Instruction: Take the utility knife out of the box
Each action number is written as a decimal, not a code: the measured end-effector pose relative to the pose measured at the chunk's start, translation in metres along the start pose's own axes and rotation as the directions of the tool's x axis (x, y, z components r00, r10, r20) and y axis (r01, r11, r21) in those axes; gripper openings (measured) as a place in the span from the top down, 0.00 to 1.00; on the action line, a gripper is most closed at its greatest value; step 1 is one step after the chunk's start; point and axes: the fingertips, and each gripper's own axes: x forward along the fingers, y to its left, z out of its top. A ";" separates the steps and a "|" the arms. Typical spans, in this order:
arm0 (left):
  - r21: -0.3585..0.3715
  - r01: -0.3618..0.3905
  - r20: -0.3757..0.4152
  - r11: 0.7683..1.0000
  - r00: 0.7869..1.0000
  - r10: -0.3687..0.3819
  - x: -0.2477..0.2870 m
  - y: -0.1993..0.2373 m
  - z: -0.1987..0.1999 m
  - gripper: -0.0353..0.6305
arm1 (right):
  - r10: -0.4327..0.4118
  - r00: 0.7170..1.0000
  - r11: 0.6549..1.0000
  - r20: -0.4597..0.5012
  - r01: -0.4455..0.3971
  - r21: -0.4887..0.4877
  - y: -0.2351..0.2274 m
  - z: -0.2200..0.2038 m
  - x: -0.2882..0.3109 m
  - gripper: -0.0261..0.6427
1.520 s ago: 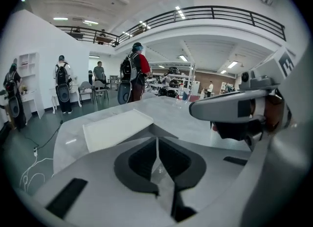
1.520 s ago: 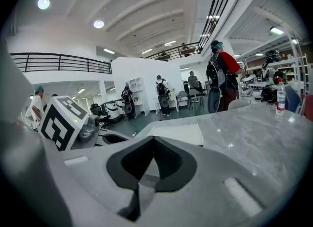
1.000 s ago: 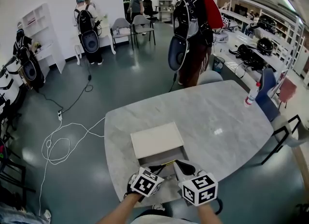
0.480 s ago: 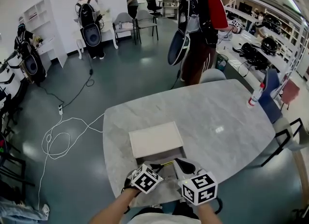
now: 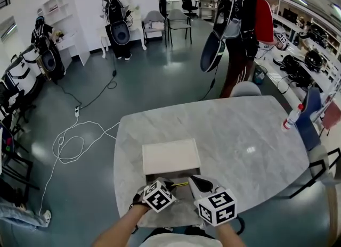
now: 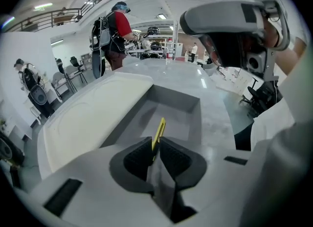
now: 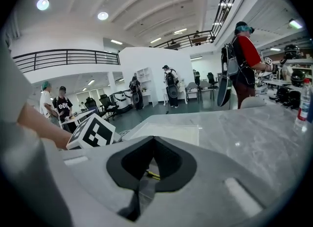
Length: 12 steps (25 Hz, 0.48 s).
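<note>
Box (image 5: 170, 156) sits near our edge of the table (image 5: 250, 134), its white top on the far side and its open grey compartment towards us. The marble beyond it and to the right is bare and gives plenty of room. A bottle (image 5: 292, 118) stands well off at the right edge. At the far edge there's a chair (image 5: 245, 88), with a person in red (image 5: 256, 27) standing behind it.

We have the left gripper (image 6: 155, 145) pinched tight on the utility knife (image 6: 159, 127). The pads grip its near end and the yellow body sticks out ahead over the grey compartment, between its side walls. We can't tell if the front end touches the compartment floor.

The right gripper (image 7: 154, 140) has its jaws closed together with nothing between them. It sits just beside the left one at the compartment's near right corner, pointing across the box.

Both forearms come in low over our edge of the table. The grippers are side by side and close together, marker cubes up, with the left cube tilted.
</note>
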 end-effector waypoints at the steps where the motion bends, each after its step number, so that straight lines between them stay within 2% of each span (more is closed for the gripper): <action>1: 0.001 -0.004 -0.007 1.000 1.000 0.004 0.002 0.000 0.000 0.91 | 0.013 1.000 1.000 -0.004 -0.013 -0.006 -0.001 0.000 0.001 0.95; 4: 0.015 -0.011 -0.033 1.000 0.999 0.011 0.008 0.000 -0.003 0.91 | 0.050 0.999 0.998 -0.014 -0.050 -0.024 -0.002 -0.001 0.004 0.95; 8: 0.035 -0.012 -0.083 0.999 0.996 0.015 0.015 0.001 -0.011 0.82 | 0.094 0.995 0.995 -0.027 -0.095 -0.044 -0.003 -0.003 0.008 0.95; 12: 0.062 -0.019 -0.123 0.998 0.992 0.026 0.019 0.005 -0.013 0.82 | 0.124 0.992 0.990 -0.037 -0.127 -0.060 -0.008 0.000 0.009 0.95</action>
